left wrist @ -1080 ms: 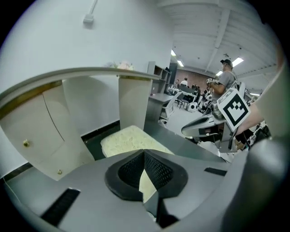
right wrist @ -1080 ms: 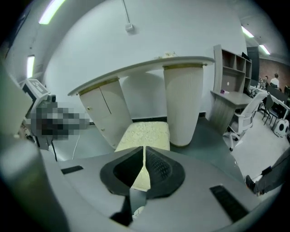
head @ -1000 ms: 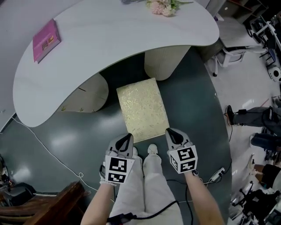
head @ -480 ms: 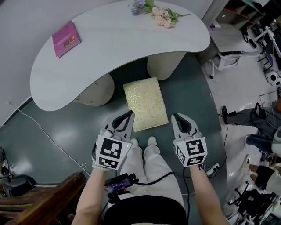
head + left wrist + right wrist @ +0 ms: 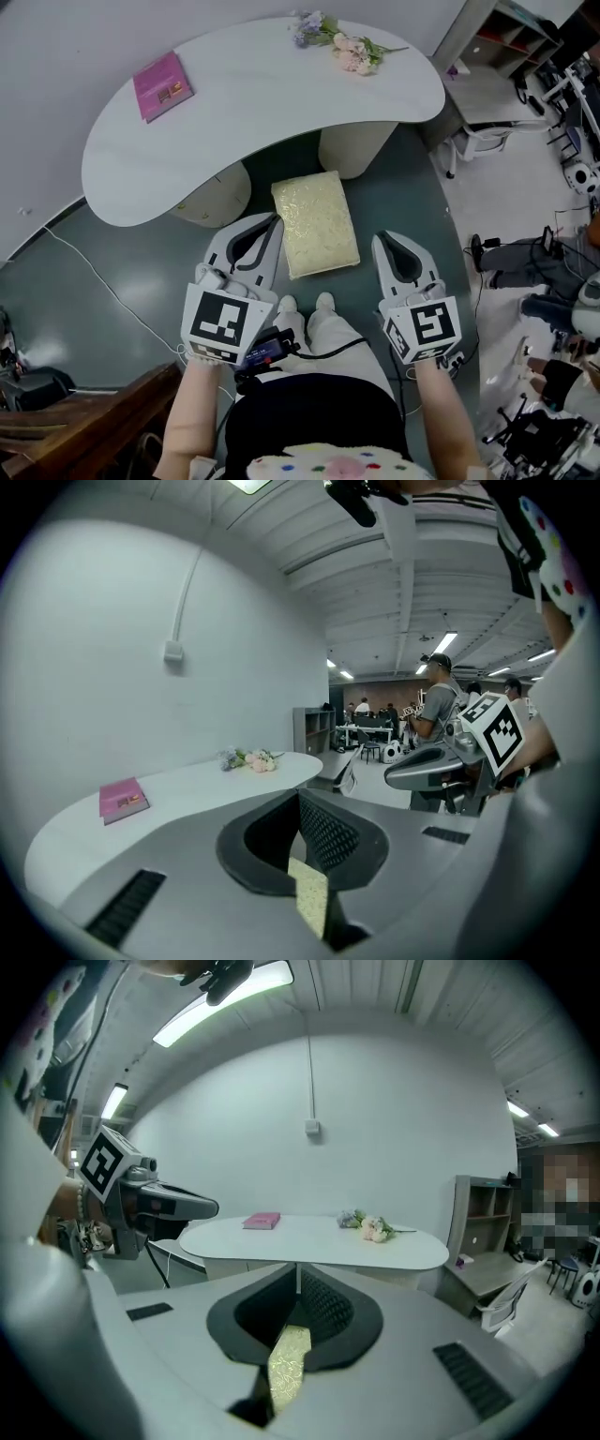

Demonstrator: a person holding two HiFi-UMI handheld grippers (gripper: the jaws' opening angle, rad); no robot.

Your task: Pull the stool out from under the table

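The stool [image 5: 315, 223], a low block with a pale gold patterned top, stands on the dark floor just in front of the white curved table [image 5: 253, 94]; only its far end lies near the table's edge. My left gripper [image 5: 272, 220] hangs above the floor to the stool's left, jaws shut and empty. My right gripper [image 5: 382, 239] is held level with it to the stool's right, also shut on nothing. In the left gripper view the stool [image 5: 309, 897] shows as a sliver below the closed jaws [image 5: 298, 794]. The right gripper view shows the same below its jaws [image 5: 298, 1274].
A pink book [image 5: 163, 85] and a bunch of flowers [image 5: 342, 42] lie on the table. Two rounded pedestals [image 5: 356, 145] hold it up. A white chair [image 5: 478, 131] and a person's legs [image 5: 544, 262] are to the right, dark wooden furniture [image 5: 75, 431] at lower left, a cable [image 5: 103, 281] on the floor.
Both grippers have risen well above the floor, away from the stool's near edge, and the view has lifted with them. The stool has stayed where it was.
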